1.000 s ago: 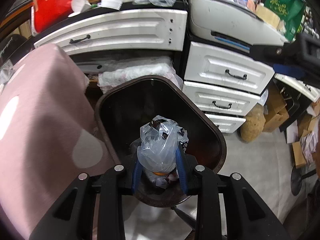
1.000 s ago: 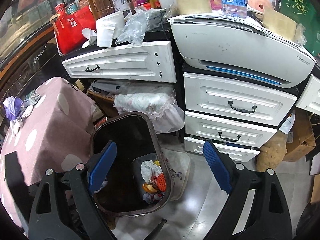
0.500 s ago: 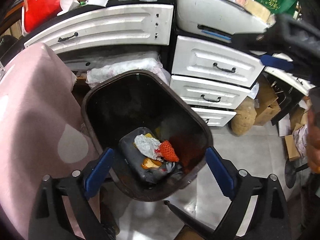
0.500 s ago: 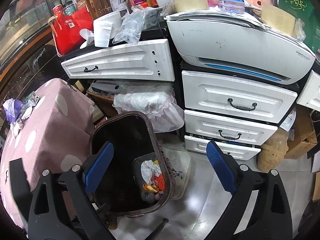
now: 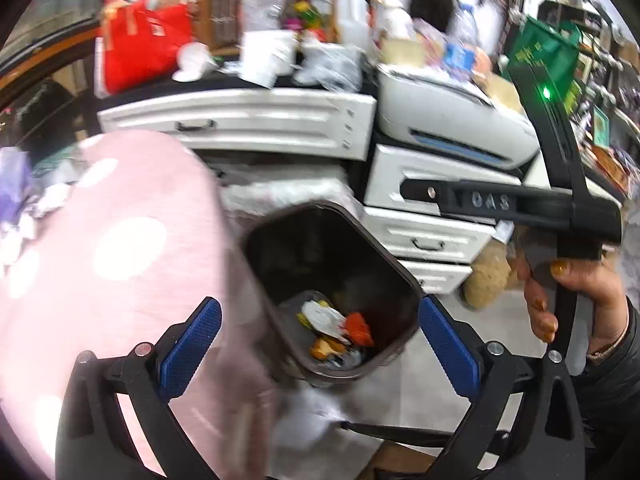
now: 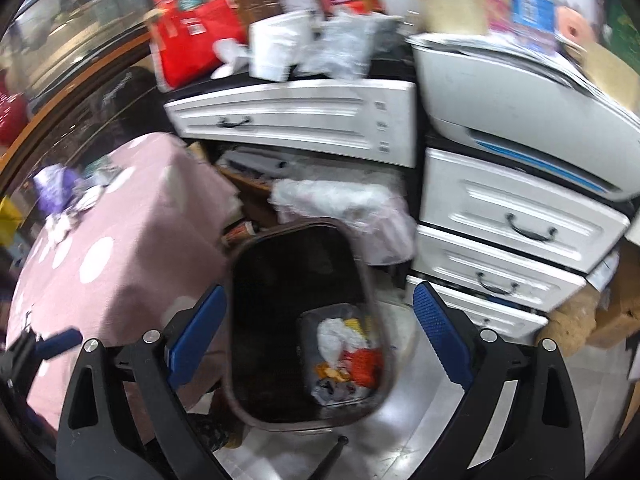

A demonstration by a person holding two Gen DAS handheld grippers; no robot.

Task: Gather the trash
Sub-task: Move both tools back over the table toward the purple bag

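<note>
A dark brown trash bin [image 5: 404, 288] [image 6: 236, 320] stands on the floor beside a pink dotted tablecloth. Trash lies at its bottom [image 5: 336, 332] [image 6: 348, 356]: white, orange and yellow scraps and a plastic bag. My left gripper [image 5: 320, 344] is open and empty above the bin's near rim. My right gripper [image 6: 320, 336] is open and empty above the same bin; its body and the hand holding it show at the right of the left wrist view [image 5: 560, 216]. More crumpled trash [image 6: 60, 196] lies on the tablecloth at far left.
White drawer units [image 6: 516, 232] and a printer [image 6: 520, 92] stand behind and right of the bin. A cluttered counter holds a red bag [image 5: 140, 44]. The pink tablecloth [image 5: 100, 260] is left of the bin. A bagged bundle [image 6: 344, 208] sits behind it.
The left gripper opened and let the plastic bag of trash fall into the bin, then pulled up and back. The right gripper stayed open and shifted slightly.
</note>
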